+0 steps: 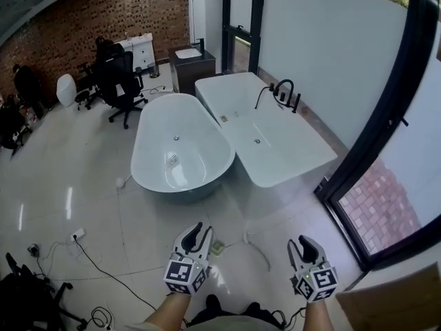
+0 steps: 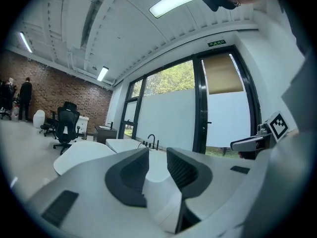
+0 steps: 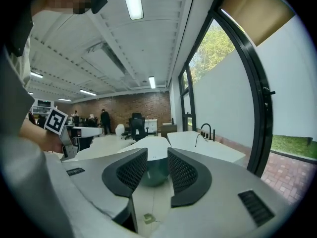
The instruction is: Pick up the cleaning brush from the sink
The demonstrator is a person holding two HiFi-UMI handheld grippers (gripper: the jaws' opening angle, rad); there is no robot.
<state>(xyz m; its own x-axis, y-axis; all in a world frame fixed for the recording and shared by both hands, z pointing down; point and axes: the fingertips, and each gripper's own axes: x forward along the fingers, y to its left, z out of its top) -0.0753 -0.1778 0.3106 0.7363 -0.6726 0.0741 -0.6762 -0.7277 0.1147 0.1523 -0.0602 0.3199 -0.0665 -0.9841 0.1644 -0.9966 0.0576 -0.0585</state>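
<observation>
Both empty, part-open: left claw (image 1: pixel 201 232), right claw (image 1: pixel 301 243). Sink (image 1: pixel 187 53) upper centre, brush not visible there. Presumably light, stiff: take its handle.

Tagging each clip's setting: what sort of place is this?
Probably a bathroom-fixture showroom or test area in an open office: an oval bathtub and a rectangular bathtub stand on a glossy floor, with an office chair and a brick wall behind.

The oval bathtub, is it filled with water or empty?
Empty of water: in the oval bathtub the bare bottom and drain show clearly, with one small pale item lying inside.
</observation>
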